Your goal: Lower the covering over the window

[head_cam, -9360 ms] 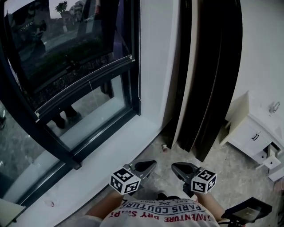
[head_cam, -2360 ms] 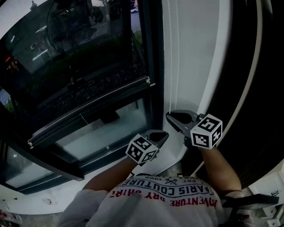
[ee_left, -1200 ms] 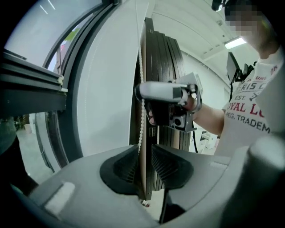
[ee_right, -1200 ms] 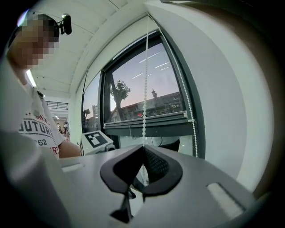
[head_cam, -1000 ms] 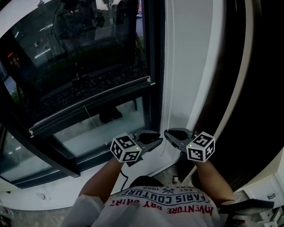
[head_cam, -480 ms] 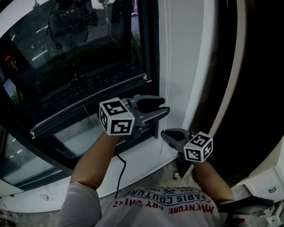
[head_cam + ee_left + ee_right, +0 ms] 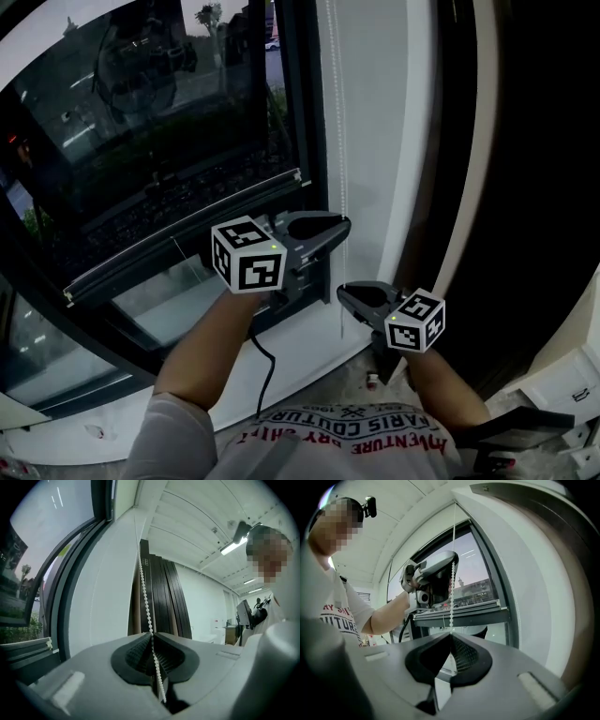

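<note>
While the person stands facing the window, both grippers are held out level at the white bead chain [image 7: 337,112] that hangs down the pale wall strip [image 7: 380,141] just right of the dark window frame [image 7: 307,122]. The left gripper [image 7: 343,225] is the higher of the two; its jaws have just been closing, and in the left gripper view [image 7: 152,635] they are pressed together on the chain [image 7: 145,595], which runs down between the ribbed pads and trails out below them. The right gripper [image 7: 341,292] sits lower and just to the right, its jaws likewise brought together, and the right gripper view [image 7: 451,635] shows the chain [image 7: 452,597] coming straight down into their tips and pinched there. The covering, a dark see-through roller blind [image 7: 141,122], hangs over the upper part of the window, and its bottom rail [image 7: 178,234] crosses the glass at about the height of the left gripper. Below the rail a band of bare glass [image 7: 159,302] shows above the white sill [image 7: 300,349]. Dark curtains [image 7: 534,187] hang at the right.
</note>
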The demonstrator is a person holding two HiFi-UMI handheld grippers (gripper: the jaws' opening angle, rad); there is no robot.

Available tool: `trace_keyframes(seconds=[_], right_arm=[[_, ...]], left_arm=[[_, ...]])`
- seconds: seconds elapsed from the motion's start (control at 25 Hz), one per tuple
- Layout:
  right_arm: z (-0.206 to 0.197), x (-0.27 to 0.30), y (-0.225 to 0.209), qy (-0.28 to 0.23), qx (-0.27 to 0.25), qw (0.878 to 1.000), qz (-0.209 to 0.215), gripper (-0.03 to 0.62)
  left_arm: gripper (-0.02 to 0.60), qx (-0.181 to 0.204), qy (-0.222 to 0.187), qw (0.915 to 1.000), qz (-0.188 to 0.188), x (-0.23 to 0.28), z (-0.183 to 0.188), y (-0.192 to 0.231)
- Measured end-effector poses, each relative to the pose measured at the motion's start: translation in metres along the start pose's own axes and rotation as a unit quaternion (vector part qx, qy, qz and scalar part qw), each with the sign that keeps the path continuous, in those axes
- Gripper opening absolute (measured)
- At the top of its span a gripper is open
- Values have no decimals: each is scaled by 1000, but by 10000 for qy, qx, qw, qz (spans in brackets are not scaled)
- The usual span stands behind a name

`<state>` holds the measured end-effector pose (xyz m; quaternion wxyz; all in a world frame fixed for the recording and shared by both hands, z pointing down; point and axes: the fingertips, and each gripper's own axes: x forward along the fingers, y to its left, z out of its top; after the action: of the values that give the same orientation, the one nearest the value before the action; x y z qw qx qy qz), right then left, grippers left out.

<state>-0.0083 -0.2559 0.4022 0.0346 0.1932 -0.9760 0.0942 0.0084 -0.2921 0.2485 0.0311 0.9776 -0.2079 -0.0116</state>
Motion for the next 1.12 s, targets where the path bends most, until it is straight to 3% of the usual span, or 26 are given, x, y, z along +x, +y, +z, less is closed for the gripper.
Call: trace_keyframes(seconds=[0.32, 0.52, 0.64, 0.8, 0.92, 1.12], right_arm=[[3, 0, 4, -189, -31, 9998, -5, 6], [-6, -4, 4, -174, -26, 9998, -72, 6], [-32, -2, 3, 186, -65, 9997, -127, 6], [-62, -4, -3, 282, 384, 9988, -128, 6], [-85, -6, -3, 527, 438, 9975, -157, 6], [-135, -7, 4, 1042, 719, 9919, -143, 6]], left_arm=[[6, -385, -173, 9991, -34, -3, 1, -2], [6, -232, -8, 9997, 125, -5, -6, -3], [6, -103, 316, 9991, 276, -2, -33, -3], [6, -443, 291, 9979, 363, -3, -64, 0], [6, -572, 384, 9966, 445, -4, -87, 1], [6, -573, 951, 9921, 586, -2, -139, -4]])
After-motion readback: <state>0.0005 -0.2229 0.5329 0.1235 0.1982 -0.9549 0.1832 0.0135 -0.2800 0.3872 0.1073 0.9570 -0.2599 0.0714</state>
